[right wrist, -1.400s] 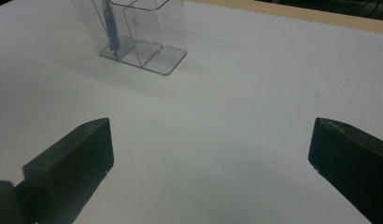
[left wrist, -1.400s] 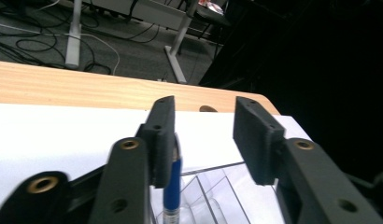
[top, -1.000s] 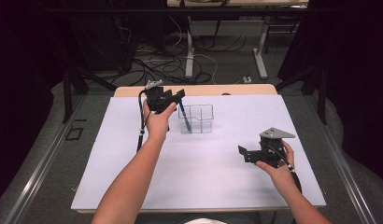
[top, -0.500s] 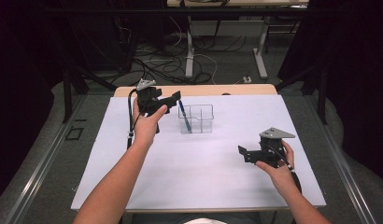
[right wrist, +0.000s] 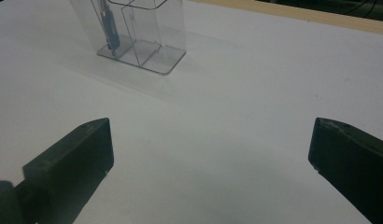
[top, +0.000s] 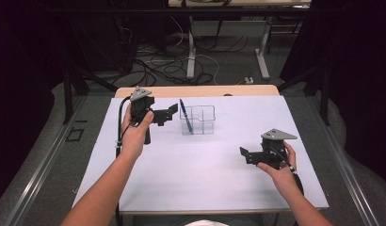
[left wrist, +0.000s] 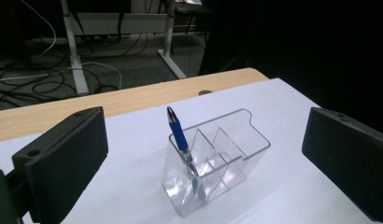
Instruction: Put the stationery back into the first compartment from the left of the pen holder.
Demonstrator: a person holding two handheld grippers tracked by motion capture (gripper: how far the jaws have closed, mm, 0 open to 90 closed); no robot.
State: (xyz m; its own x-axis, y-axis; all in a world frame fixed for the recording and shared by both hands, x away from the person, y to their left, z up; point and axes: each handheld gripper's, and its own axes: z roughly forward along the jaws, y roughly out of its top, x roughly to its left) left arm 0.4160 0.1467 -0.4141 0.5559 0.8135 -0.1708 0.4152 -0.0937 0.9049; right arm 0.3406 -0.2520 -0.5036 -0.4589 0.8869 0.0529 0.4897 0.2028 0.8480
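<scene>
While both grippers hold nothing, jaws spread wide, the left gripper (top: pixel 168 114) sits just beside the blue pen (top: pixel 185 114). It leans in the clear organizer (top: pixel 198 119); the right gripper (top: pixel 245 155) is well apart.

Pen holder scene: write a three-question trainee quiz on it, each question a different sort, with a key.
1. True or false: the pen lies flat on the table.
2. Multiple choice: which gripper is nearer the holder? A. the left gripper B. the right gripper C. both touch it
3. Fill in: in their own views, both grippers' jaws stand ___.

Key
1. False. The pen stands leaning in an end compartment of the clear holder.
2. A. In the high view the left gripper is raised just beside the holder; the right gripper is held low over the table, well apart from it.
3. Open, with nothing between them.
</scene>
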